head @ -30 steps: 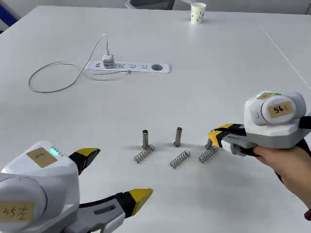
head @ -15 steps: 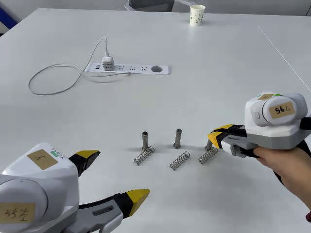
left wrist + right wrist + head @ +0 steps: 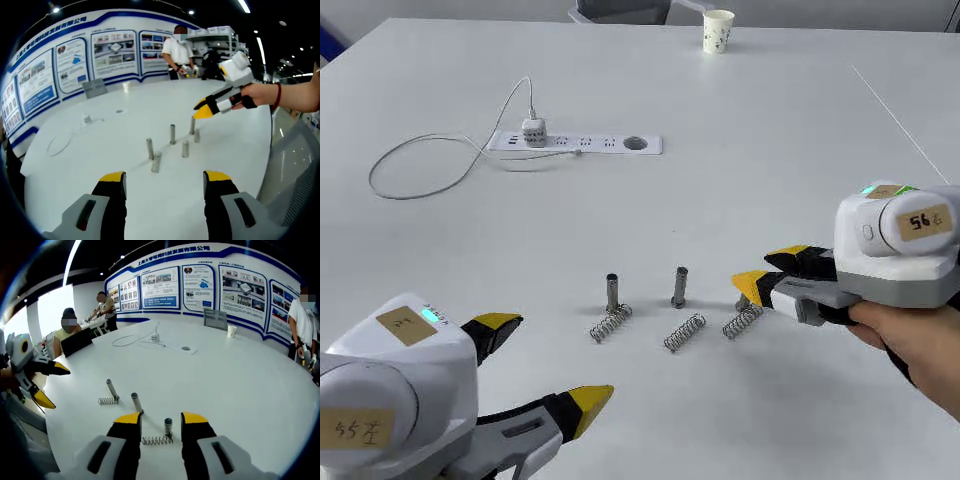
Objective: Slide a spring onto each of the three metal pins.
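Three short metal pins stand in a row on the white table: left pin (image 3: 612,291), middle pin (image 3: 679,286), right pin (image 3: 742,300). A loose spring lies in front of each: left spring (image 3: 610,323), middle spring (image 3: 685,332), right spring (image 3: 742,320). My right gripper (image 3: 766,270) is open, low over the table at the right pin. In the right gripper view that pin (image 3: 168,427) and its spring (image 3: 157,440) sit between the jaws of the right gripper (image 3: 161,419). My left gripper (image 3: 545,360) is open and holds nothing, well short of the pins (image 3: 172,134).
A white power strip (image 3: 580,143) with a charger (image 3: 532,128) and a looping white cable (image 3: 420,170) lies at the back left. A paper cup (image 3: 718,30) stands at the far edge. People stand beyond the table (image 3: 260,385).
My right gripper has edged left, closer around the right pin and its spring. The left gripper has stayed put. Pins and springs have not moved.
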`<state>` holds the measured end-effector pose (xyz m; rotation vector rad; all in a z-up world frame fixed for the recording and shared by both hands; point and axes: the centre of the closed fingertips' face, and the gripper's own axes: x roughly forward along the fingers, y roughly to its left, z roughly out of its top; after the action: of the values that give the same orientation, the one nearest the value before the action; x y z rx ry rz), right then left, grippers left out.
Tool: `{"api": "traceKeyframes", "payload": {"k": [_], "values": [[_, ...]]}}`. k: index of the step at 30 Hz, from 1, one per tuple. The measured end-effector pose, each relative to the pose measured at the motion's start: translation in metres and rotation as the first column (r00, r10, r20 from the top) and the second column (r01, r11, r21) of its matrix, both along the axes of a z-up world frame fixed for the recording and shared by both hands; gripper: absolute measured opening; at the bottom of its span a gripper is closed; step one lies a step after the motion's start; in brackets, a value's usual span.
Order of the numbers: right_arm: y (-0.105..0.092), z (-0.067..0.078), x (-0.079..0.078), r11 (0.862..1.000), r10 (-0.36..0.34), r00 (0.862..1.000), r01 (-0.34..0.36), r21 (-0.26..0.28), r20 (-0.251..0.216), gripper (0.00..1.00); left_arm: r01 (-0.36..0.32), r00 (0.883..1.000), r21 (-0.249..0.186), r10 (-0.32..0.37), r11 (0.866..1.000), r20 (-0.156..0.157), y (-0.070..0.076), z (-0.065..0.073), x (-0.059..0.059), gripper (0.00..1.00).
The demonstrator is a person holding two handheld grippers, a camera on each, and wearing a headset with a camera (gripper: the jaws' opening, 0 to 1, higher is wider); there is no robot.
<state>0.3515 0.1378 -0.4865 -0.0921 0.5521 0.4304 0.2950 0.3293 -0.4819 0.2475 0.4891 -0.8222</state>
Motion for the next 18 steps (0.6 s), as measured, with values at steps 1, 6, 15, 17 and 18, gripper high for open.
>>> {"api": "traceKeyframes", "payload": {"k": [1, 6, 15, 17, 18], "values": [[0.0, 0.001, -0.001, 1.0, 0.001, 1.0, -0.001, 0.006, 0.002, 0.33, 0.0, 1.0, 0.002, 0.0, 1.0, -0.001, 0.0, -0.001, 0.001, 0.63], [0.003, 0.006, -0.008, 1.0, 0.018, 1.0, -0.018, 0.021, 0.01, 0.41, 0.009, 1.0, 0.011, -0.009, 1.0, -0.002, -0.001, -0.004, 0.006, 0.61], [0.01, 0.011, -0.022, 0.997, 0.066, 0.997, -0.068, 0.046, 0.027, 0.53, 0.034, 0.999, 0.035, -0.034, 0.999, -0.001, -0.007, -0.012, 0.018, 0.57], [0.011, 0.011, -0.026, 0.995, 0.078, 0.997, -0.079, 0.06, 0.028, 0.56, 0.041, 0.999, 0.041, -0.041, 0.998, -0.001, -0.009, -0.014, 0.022, 0.55], [0.011, 0.011, -0.027, 0.994, 0.082, 0.996, -0.083, 0.064, 0.03, 0.57, 0.044, 0.999, 0.044, -0.044, 0.998, 0.0, -0.009, -0.015, 0.023, 0.54]]}}
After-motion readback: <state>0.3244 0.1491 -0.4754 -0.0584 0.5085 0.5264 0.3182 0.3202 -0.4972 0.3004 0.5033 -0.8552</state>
